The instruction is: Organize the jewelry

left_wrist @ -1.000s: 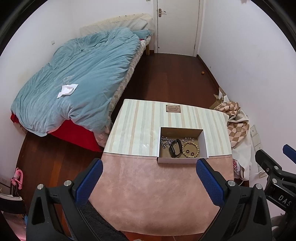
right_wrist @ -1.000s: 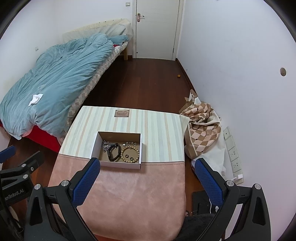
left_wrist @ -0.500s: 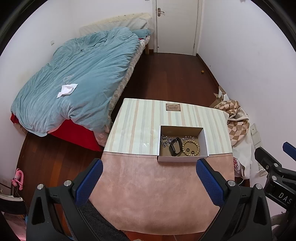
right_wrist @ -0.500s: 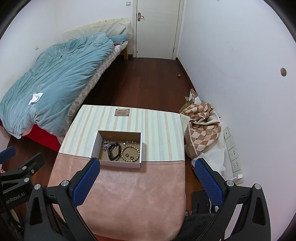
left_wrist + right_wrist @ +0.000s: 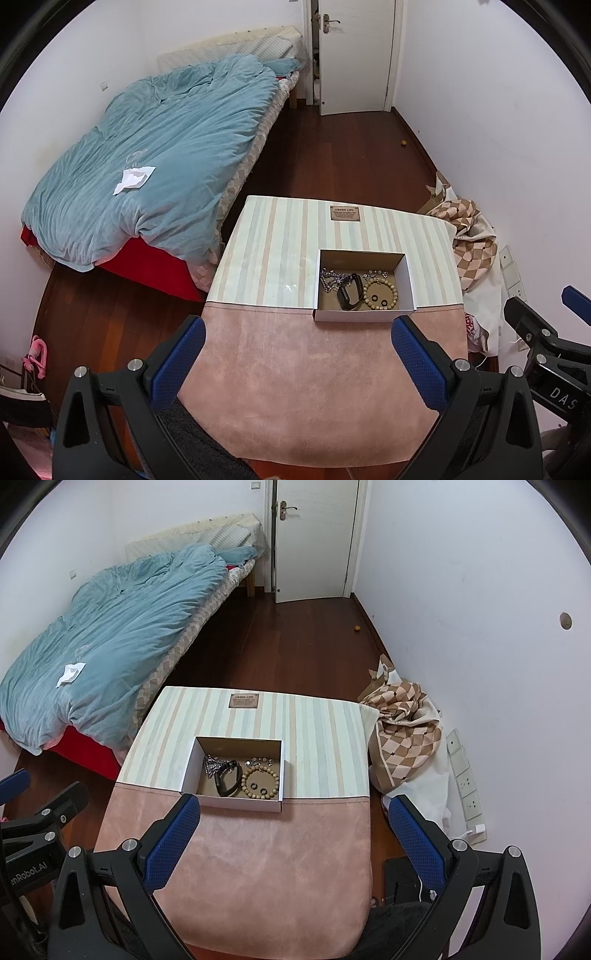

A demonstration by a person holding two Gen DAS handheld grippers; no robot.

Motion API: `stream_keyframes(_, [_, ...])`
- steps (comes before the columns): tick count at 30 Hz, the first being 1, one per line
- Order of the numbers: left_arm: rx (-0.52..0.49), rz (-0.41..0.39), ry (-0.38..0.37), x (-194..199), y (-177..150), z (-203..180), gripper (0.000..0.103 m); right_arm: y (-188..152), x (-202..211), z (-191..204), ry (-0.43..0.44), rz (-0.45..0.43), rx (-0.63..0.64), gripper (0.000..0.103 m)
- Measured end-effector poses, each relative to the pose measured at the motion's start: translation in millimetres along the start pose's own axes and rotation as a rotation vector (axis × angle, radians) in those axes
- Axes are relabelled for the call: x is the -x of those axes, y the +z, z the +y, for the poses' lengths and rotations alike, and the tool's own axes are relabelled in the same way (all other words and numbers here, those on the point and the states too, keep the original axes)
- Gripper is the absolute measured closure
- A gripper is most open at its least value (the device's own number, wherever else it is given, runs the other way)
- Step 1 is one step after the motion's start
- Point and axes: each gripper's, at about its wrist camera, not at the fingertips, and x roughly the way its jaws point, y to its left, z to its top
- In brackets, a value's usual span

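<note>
An open white cardboard box [image 5: 406, 273] [image 5: 188, 764] sits mid-table where the striped cloth meets the pink cloth. Inside lie a silver chain [image 5: 330, 278] [image 5: 211, 765], a black band [image 5: 349, 291] [image 5: 226, 781], a wooden bead bracelet [image 5: 380, 294] [image 5: 259, 783] with two small dark rings inside it, and small silver pieces [image 5: 376, 273] [image 5: 258, 762]. My left gripper [image 5: 297, 363] is open and empty, high above the pink cloth. My right gripper [image 5: 293, 840] is open and empty, also above the near table. Each gripper shows at the edge of the other's view.
The table [image 5: 280, 251] [image 5: 325, 734] carries a small brown plaque [image 5: 345, 213] [image 5: 243, 700] at its far edge. A bed with a blue duvet [image 5: 155, 166] stands left. A checkered cloth heap [image 5: 406, 723] lies right, by the wall. A white door [image 5: 314, 535] is at the back.
Both views have drifted slightly; the box sits a touch lower in frame. Both grippers stay open and empty. Nothing on the table has moved.
</note>
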Motion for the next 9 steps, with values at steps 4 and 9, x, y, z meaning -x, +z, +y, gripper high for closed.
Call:
stream_keyframes(4, [0.001,0.004,-0.002,-0.5,0.0,0.6,0.000,-0.5,-1.3,0.7,-0.003,0.002,0.000,0.000])
stream_keyframes(9, [0.010,-0.005,-0.019,0.2,-1.1,2.7,0.000,-3.0,-3.2,2.5,-0.007,0.009,-0.001,0.000])
